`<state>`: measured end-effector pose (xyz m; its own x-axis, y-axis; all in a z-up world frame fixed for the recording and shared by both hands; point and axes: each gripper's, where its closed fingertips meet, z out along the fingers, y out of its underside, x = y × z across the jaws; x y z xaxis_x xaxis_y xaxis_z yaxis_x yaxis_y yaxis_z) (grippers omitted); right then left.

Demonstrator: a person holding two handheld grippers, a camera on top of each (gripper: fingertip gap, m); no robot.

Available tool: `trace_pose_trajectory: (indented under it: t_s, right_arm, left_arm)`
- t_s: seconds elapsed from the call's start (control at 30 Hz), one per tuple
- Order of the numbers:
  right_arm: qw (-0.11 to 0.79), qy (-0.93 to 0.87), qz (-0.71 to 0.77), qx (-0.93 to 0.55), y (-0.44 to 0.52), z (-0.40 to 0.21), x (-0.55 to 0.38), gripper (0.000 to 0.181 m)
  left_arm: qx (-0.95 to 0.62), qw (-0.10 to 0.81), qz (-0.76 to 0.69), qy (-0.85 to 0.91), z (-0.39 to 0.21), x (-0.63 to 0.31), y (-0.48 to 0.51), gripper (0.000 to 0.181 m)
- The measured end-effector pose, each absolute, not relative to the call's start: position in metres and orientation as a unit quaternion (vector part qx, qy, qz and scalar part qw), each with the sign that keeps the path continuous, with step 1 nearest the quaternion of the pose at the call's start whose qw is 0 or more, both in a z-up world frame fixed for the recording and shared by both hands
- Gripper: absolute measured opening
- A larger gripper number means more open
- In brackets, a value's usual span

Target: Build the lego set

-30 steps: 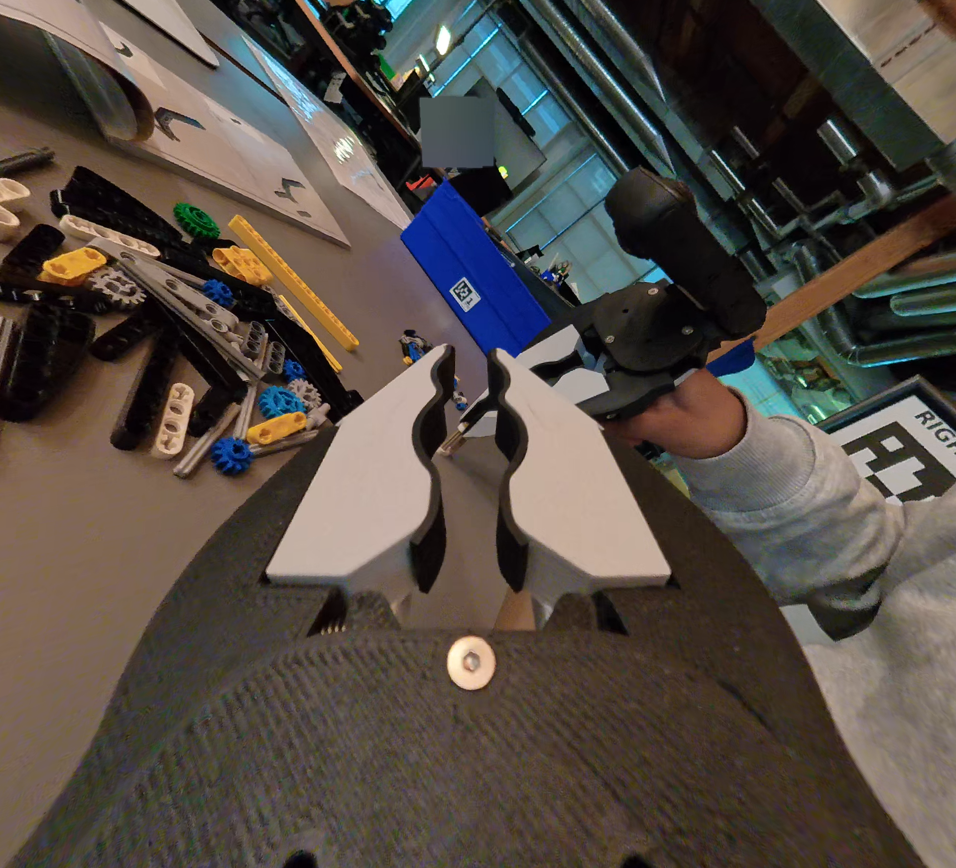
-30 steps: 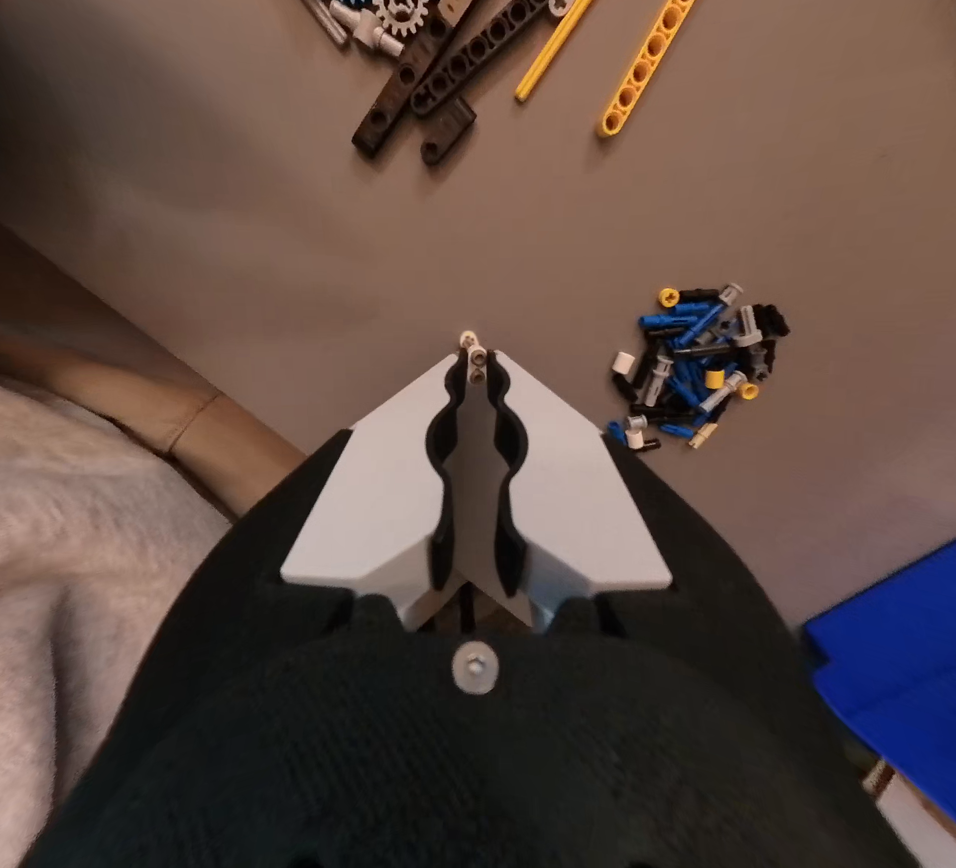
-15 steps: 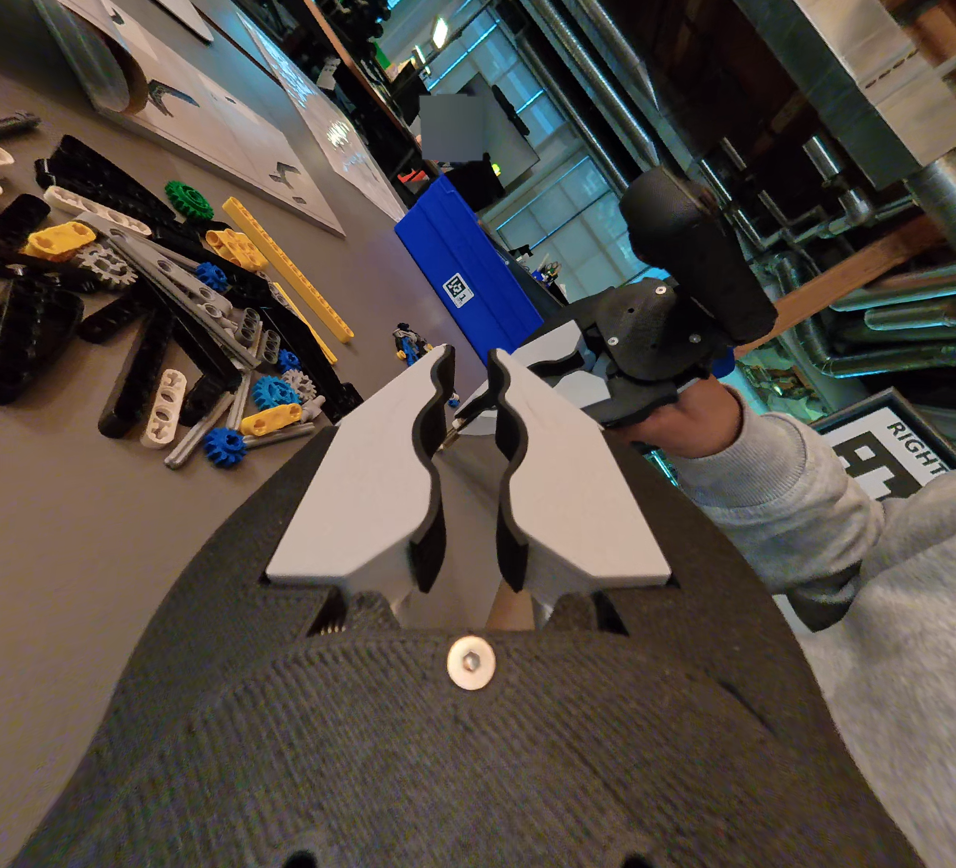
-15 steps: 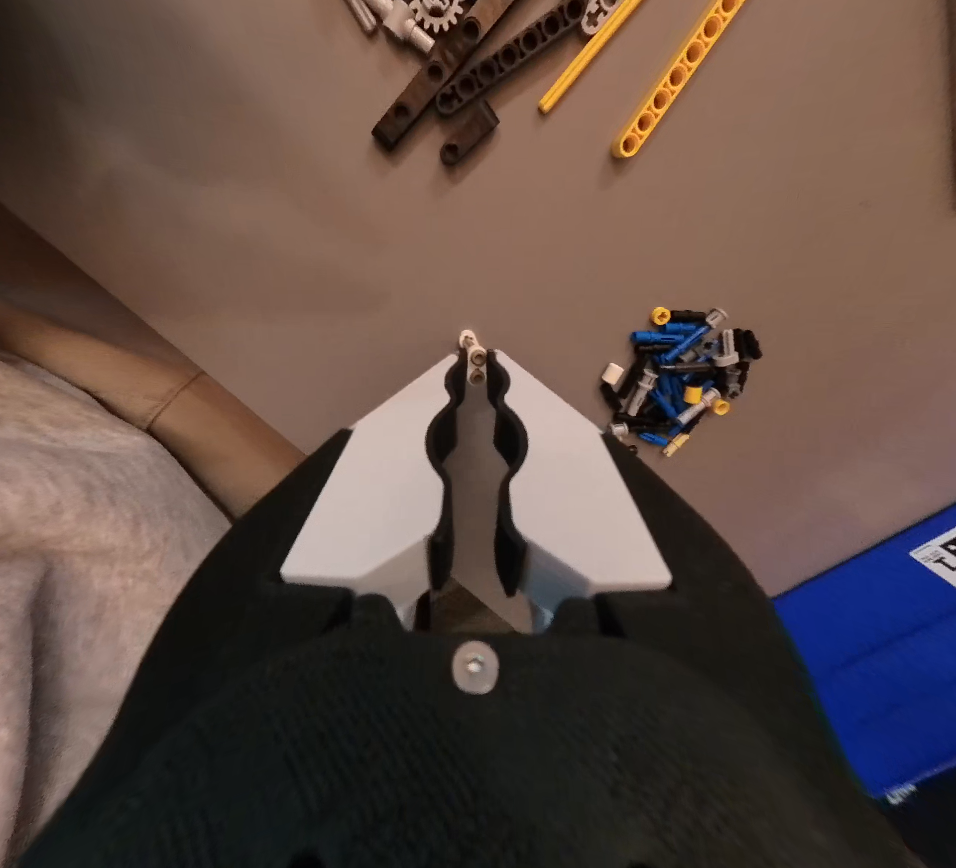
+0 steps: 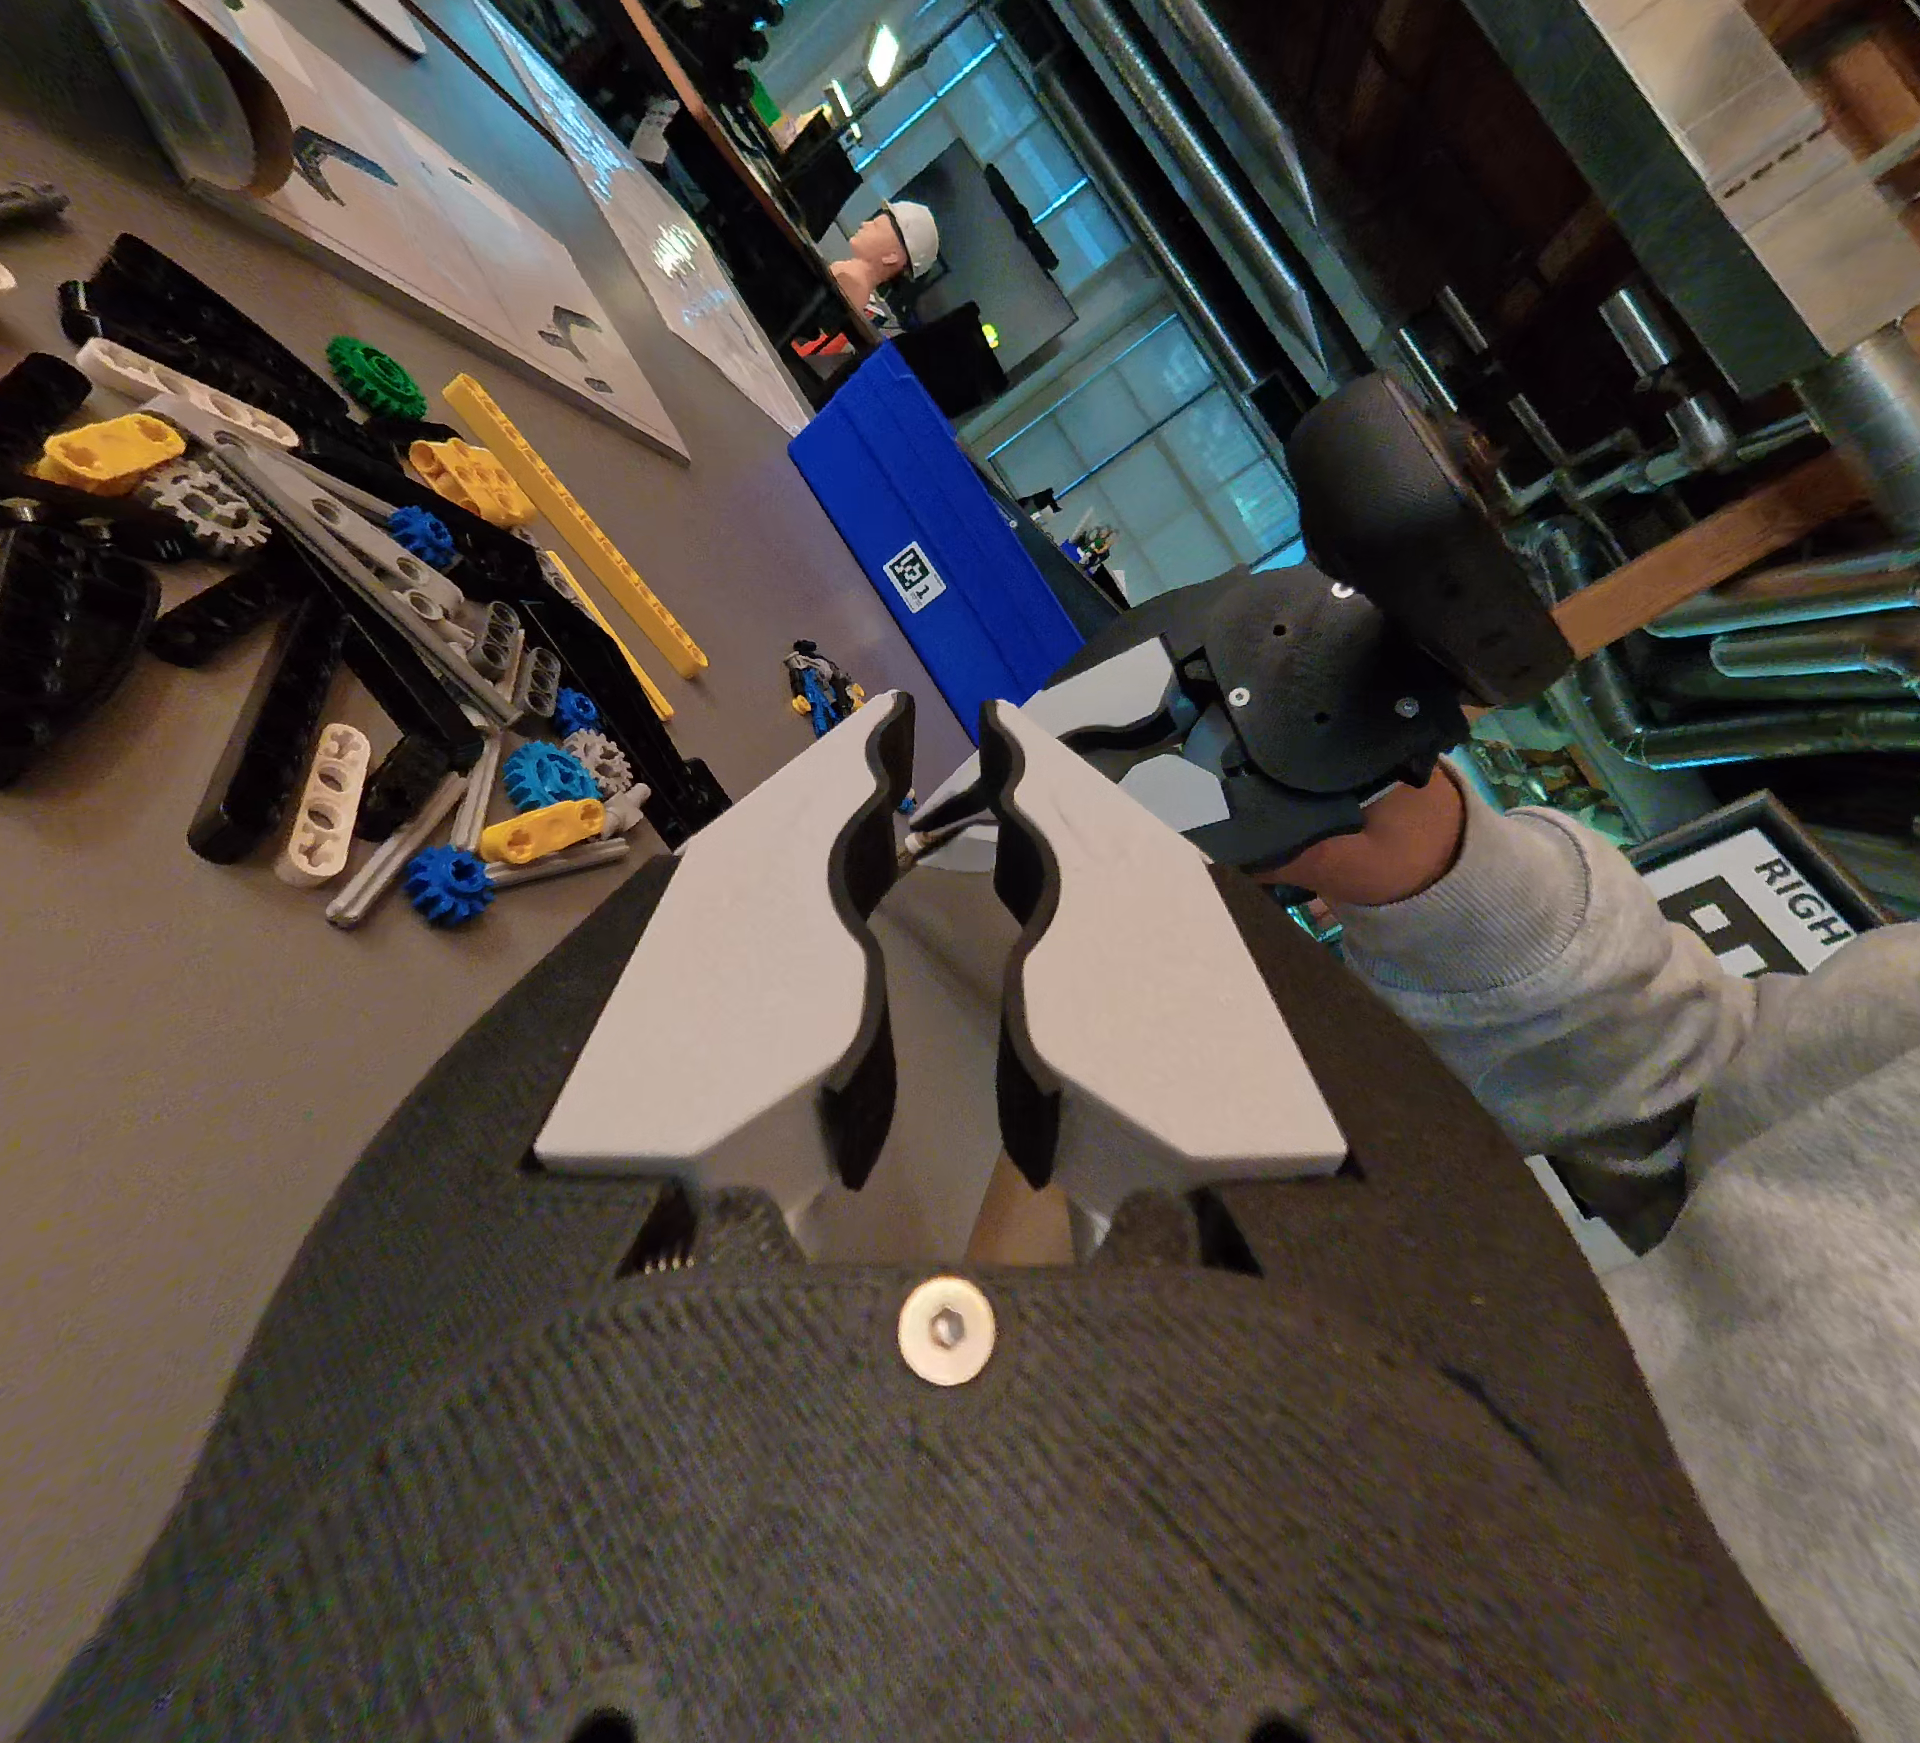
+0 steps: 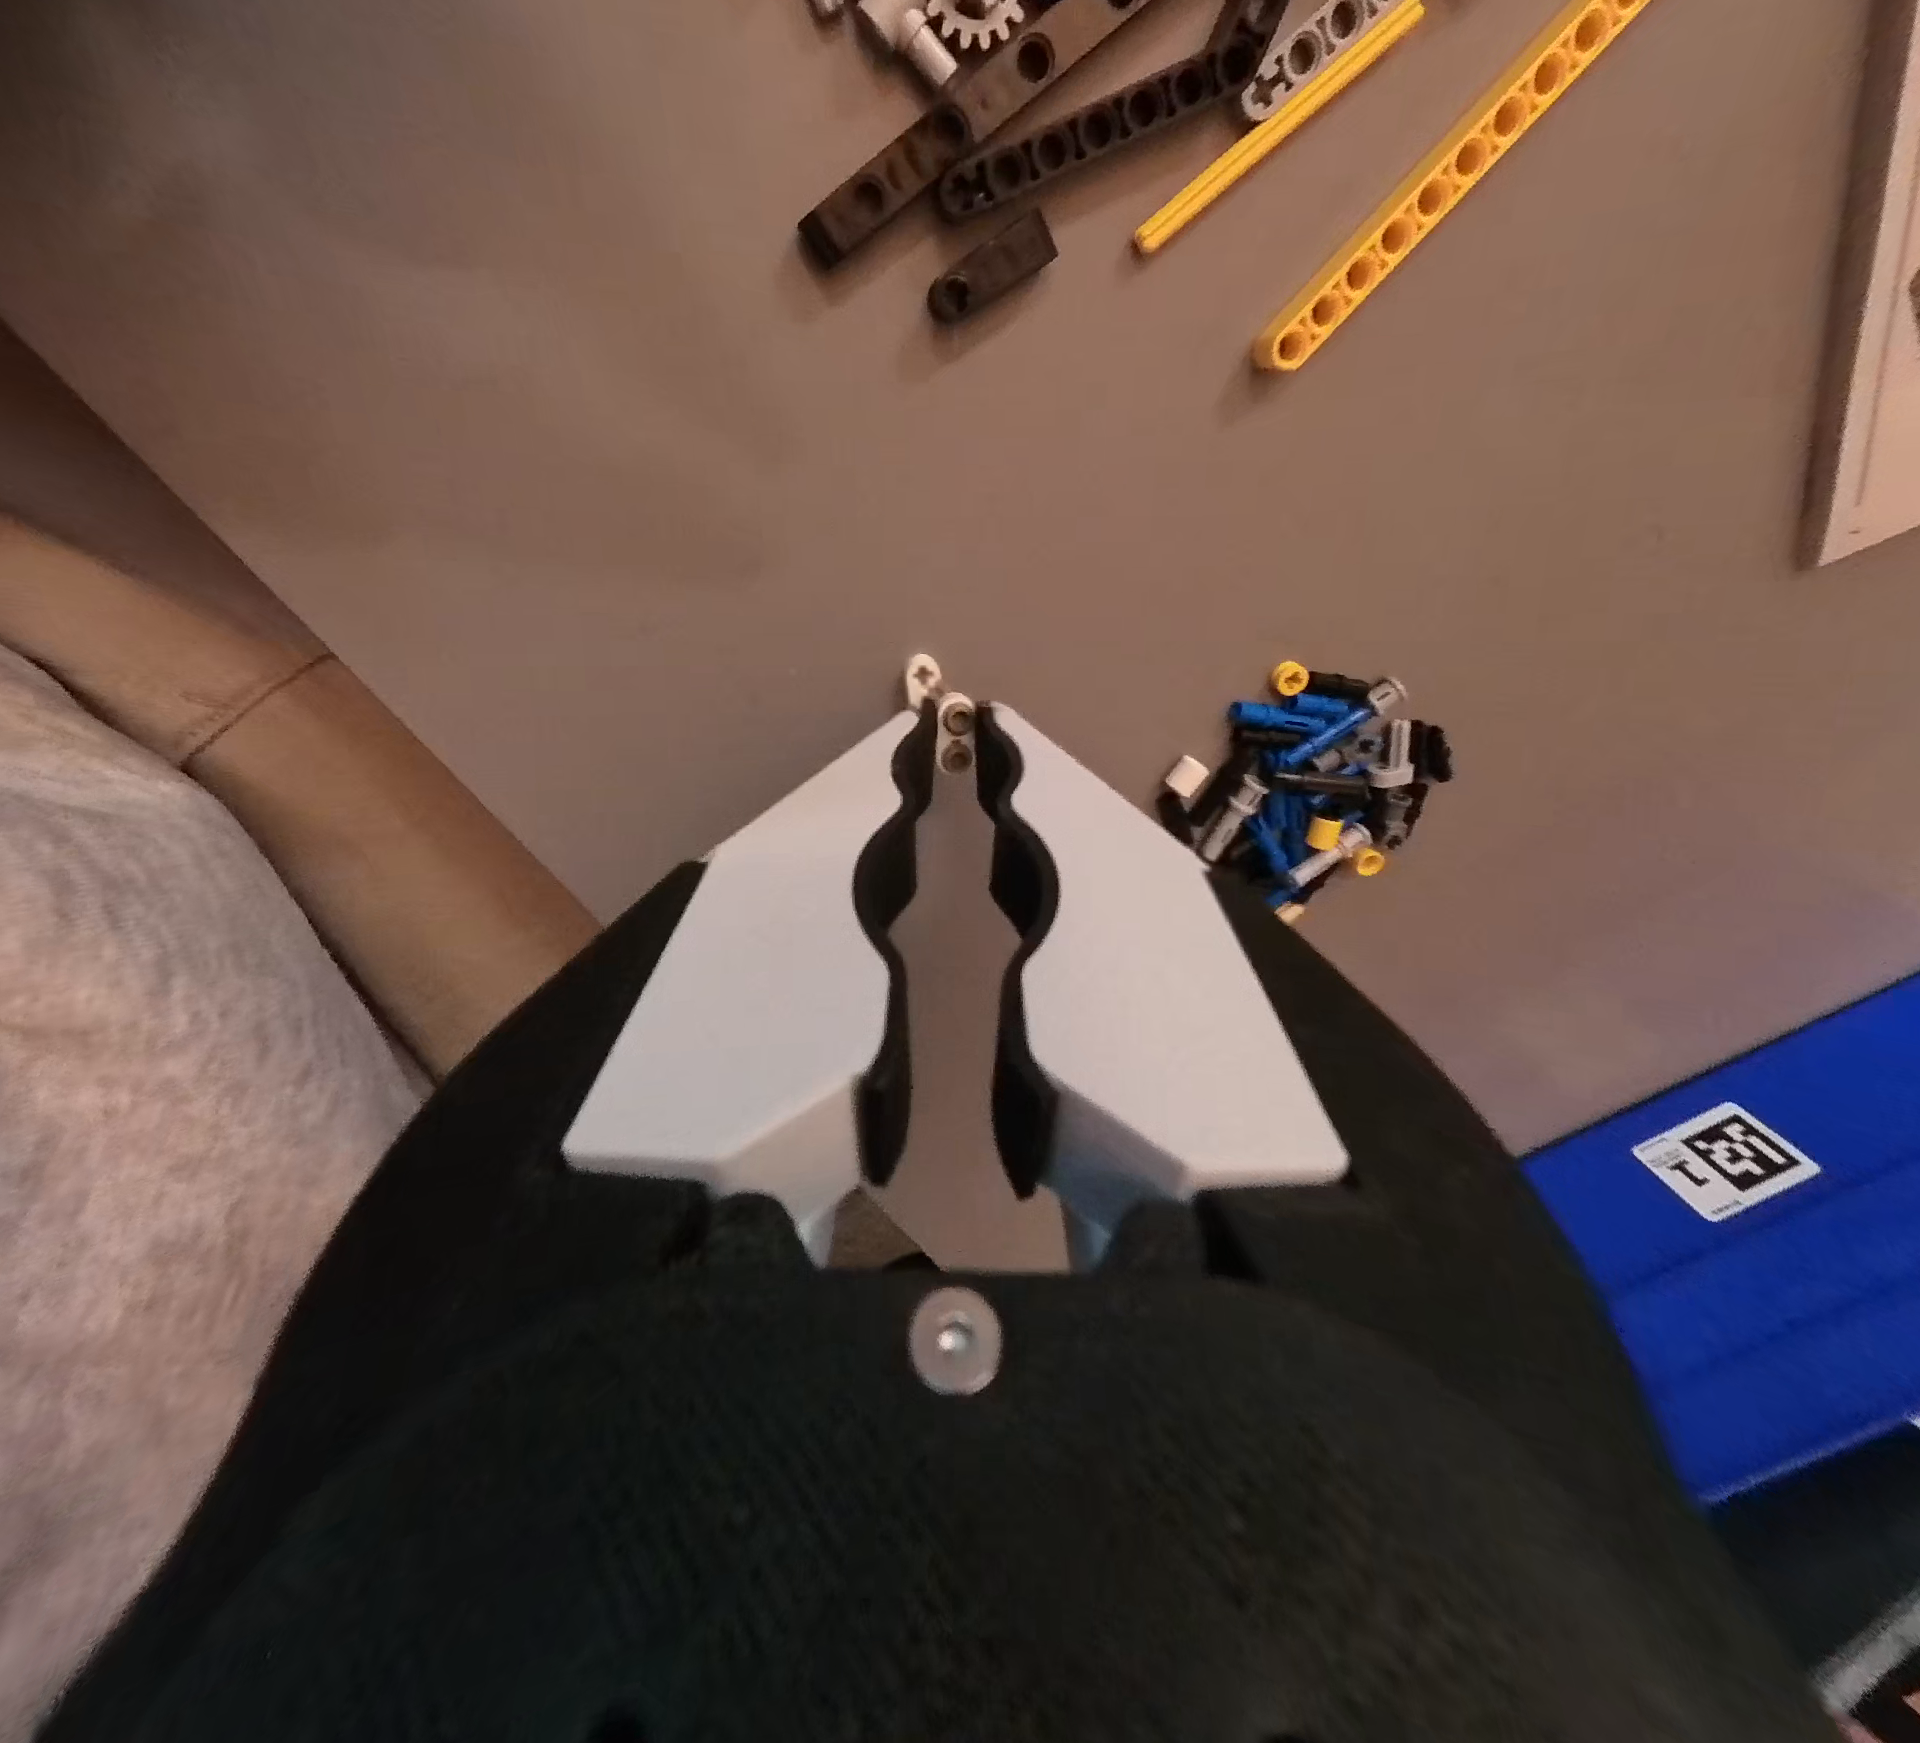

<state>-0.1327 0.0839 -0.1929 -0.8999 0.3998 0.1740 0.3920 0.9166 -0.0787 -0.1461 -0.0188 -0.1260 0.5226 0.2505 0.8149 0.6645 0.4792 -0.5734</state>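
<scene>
Hand-held gripper work first, from my left wrist view: my left hand-held gripper (image 5: pixel 943 727) has its fingers parted by a narrow gap with nothing clamped between them, and it hangs above the grey table (image 5: pixel 156 1018). Just beyond its tips my right hand-held gripper (image 5: pixel 971 794) comes in from the right, held by my hand (image 5: pixel 1382 852) in a grey sleeve, with a small light pin at its tip. To the left lies a heap of lego parts (image 5: pixel 312 571): black beams, a long yellow beam (image 5: pixel 571 524), a green gear (image 5: pixel 374 377), blue gears and yellow connectors. A blue bin (image 5: pixel 925 540) stands farther back. From my right wrist view, my right hand-held gripper (image 6: pixel 951 722) is nearly closed, pinching a small beige pin piece (image 6: pixel 954 737) at the very tips, lifted above the table (image 6: pixel 520 343). A little pile of blue, black and grey pins (image 6: pixel 1309 784) lies just to the right. Beams and gears (image 6: pixel 1091 31) lie well ahead, the long yellow beam (image 6: pixel 1517 104) among them, and the blue bin (image 6: pixel 1745 1278) sits at the lower right.
</scene>
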Motion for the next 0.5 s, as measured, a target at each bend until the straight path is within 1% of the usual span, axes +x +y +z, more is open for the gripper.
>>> trace_pose_trajectory:
  t_s: [0.5]
  right_arm:
    - [0.105, -0.977, 0.03, -0.182, 0.0832, -0.1925, -0.1314, 0.006]
  left_arm:
    - [-0.486, 0.721, -0.15, -0.471, -0.1278, -0.1466, -0.0184, 0.011]
